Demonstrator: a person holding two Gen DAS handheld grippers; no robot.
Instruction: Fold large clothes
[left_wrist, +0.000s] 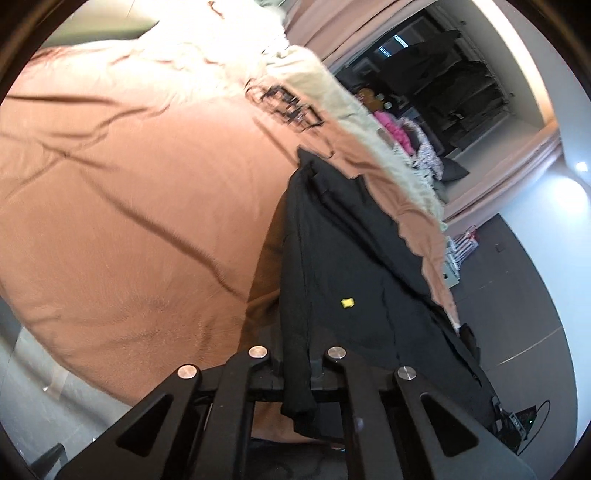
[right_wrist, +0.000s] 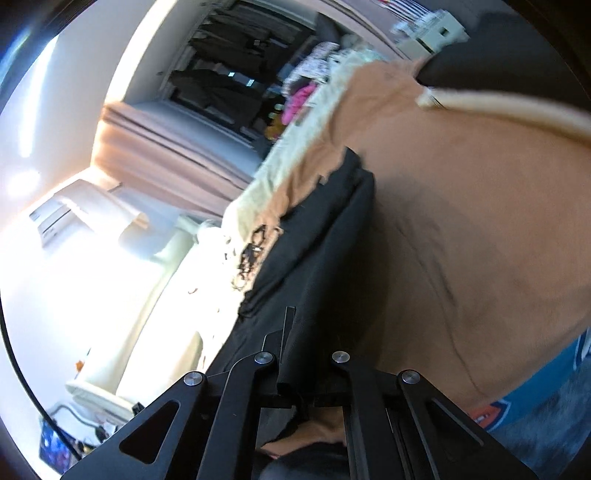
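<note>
Pinching black garment (left_wrist: 332, 258) in both fingers | tan bedspread (left_wrist: 129, 203) beneath | cream blanket (left_wrist: 314, 85), wardrobe (left_wrist: 454, 88) beyond

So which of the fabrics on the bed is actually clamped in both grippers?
The black garment: its edge runs into the left gripper and the right gripper. The peach-brown bedspread and cream fringed blanket just lie beneath.

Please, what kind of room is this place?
Probably a bedroom at home. A bed with a tan cover fills the view, an open wardrobe holds dark hanging clothes, and curtains hang beside it. Both grippers grip a black garment.
</note>
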